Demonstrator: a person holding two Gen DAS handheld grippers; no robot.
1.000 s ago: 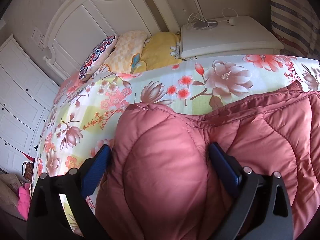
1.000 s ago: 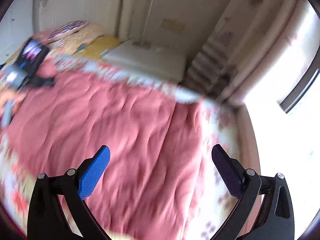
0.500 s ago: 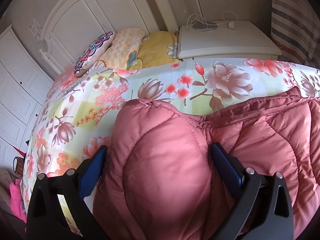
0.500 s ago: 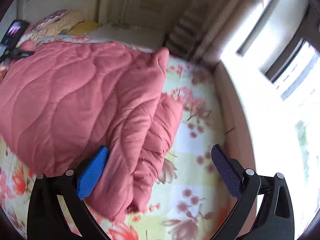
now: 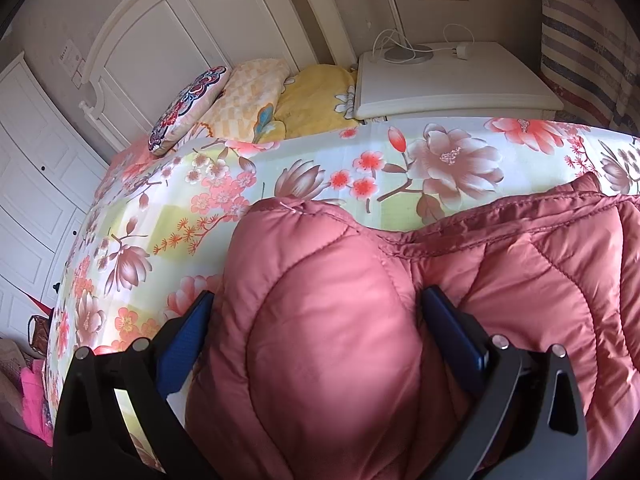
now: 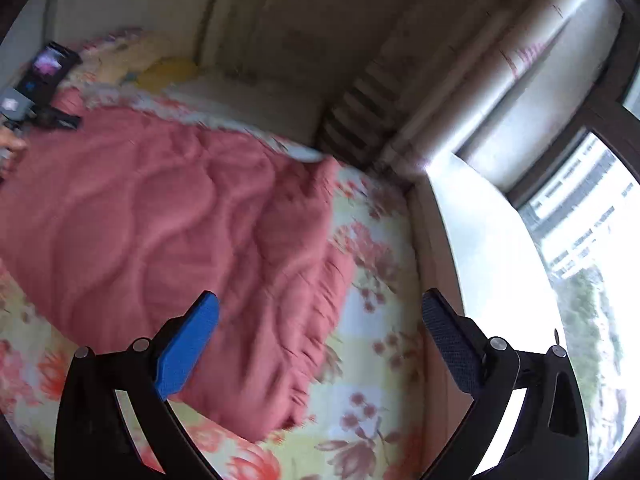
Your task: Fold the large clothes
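Observation:
A large pink quilted jacket (image 5: 520,280) lies spread on a floral bedsheet (image 5: 400,168). My left gripper (image 5: 316,312) stands wide open around a puffy bulge of the jacket's corner; the blue pads (image 5: 188,332) sit on either side of it without squeezing. In the right wrist view the jacket (image 6: 160,220) covers the bed's left and middle, its right edge folded over. My right gripper (image 6: 318,320) is open and empty, above the jacket's near right edge. The left gripper body (image 6: 36,92) shows at the far left of that view.
Pillows (image 5: 224,104) lie against the white headboard (image 5: 208,28). A white nightstand (image 5: 452,80) with a cable stands beside the bed. White wardrobe doors (image 5: 28,184) are at left. A window (image 6: 580,240) and sill run along the bed's right side.
My left gripper stays open around the jacket corner, shifted slightly. My right gripper has swung across the bed, from its right edge back toward the jacket; that view is blurred.

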